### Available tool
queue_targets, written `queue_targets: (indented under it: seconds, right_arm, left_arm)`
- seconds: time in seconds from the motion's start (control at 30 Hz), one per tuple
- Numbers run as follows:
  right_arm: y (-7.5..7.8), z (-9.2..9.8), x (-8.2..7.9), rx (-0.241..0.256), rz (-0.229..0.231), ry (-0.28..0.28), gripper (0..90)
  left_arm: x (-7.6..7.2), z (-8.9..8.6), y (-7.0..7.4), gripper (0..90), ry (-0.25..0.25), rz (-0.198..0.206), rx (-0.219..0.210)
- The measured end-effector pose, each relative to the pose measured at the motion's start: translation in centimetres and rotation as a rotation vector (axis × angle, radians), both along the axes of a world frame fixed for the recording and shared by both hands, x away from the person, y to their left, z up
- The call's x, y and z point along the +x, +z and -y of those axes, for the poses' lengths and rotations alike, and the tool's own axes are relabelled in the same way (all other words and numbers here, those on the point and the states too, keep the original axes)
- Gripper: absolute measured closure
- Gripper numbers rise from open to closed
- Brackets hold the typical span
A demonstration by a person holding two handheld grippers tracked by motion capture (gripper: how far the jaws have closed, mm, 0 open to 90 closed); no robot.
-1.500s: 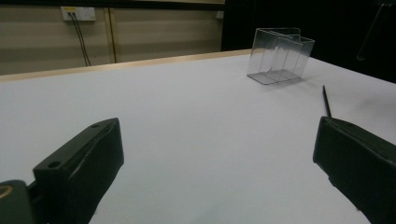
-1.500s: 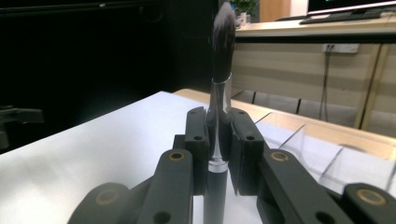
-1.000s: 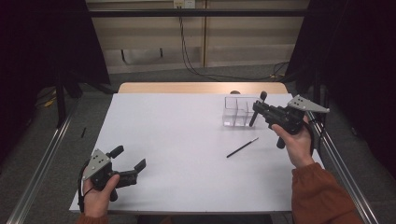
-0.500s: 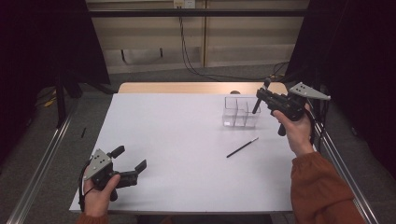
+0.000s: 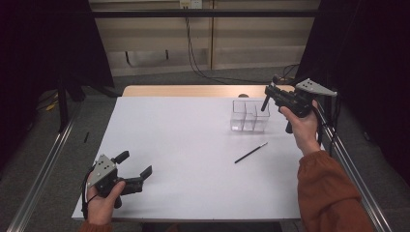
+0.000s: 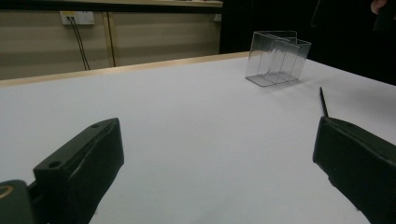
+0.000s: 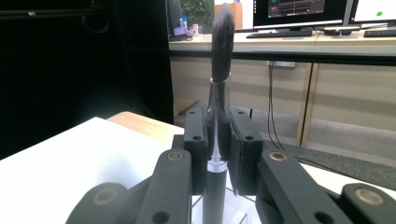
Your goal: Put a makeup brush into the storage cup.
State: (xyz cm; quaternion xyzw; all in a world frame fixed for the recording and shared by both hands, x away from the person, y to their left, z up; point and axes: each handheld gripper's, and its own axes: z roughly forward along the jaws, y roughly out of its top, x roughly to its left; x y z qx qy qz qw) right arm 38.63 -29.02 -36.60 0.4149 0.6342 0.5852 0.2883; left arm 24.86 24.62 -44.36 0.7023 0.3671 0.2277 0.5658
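My right gripper (image 5: 269,94) hangs in the air just right of a clear divided box (image 5: 248,116), shut on a black make-up brush (image 5: 266,98). In the right gripper view the brush (image 7: 219,70) stands upright between the jaws (image 7: 219,128), bristles up and handle pointing down. A thin black pencil-like stick (image 5: 251,152) lies on the white table (image 5: 183,135) in front of the box. My left gripper (image 5: 135,163) rests near the table's front left corner, open and holding nothing. Its own view shows the box (image 6: 278,58) and the stick (image 6: 323,101) far ahead.
A wooden strip (image 5: 188,90) runs along the table's far edge. Metal rails (image 5: 43,169) flank the table on both sides. Cables (image 5: 193,53) hang down the back wall. Desks with monitors (image 7: 299,11) stand beyond the table in the right gripper view.
My right gripper has lifted the brush and carried it up and a little back beside the clear box. The left gripper has stayed still.
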Motion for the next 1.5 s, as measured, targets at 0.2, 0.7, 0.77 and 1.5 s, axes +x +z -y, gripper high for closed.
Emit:
queue_targets:
  seconds: [0.2,0.7,0.77,1.5]
  right_arm:
    - [-0.8,-0.1,0.8,-0.005,-0.013,-0.026,79.6]
    - [-1.7,0.0,1.9,-0.025,-0.018,-0.076,79.6]
    - [-1.9,-0.1,1.9,-0.028,-0.023,-0.073,79.6]
    - [-4.1,0.2,2.1,-0.038,-0.074,-0.067,79.6]
  left_arm:
    - [0.0,0.0,0.0,2.0,0.001,0.002,0.008]
    - [0.0,0.0,0.0,2.0,-0.002,0.001,0.01]
    - [0.0,0.0,0.0,2.0,-0.003,0.002,0.011]
    - [0.0,0.1,0.0,2.0,-0.003,0.002,0.007]
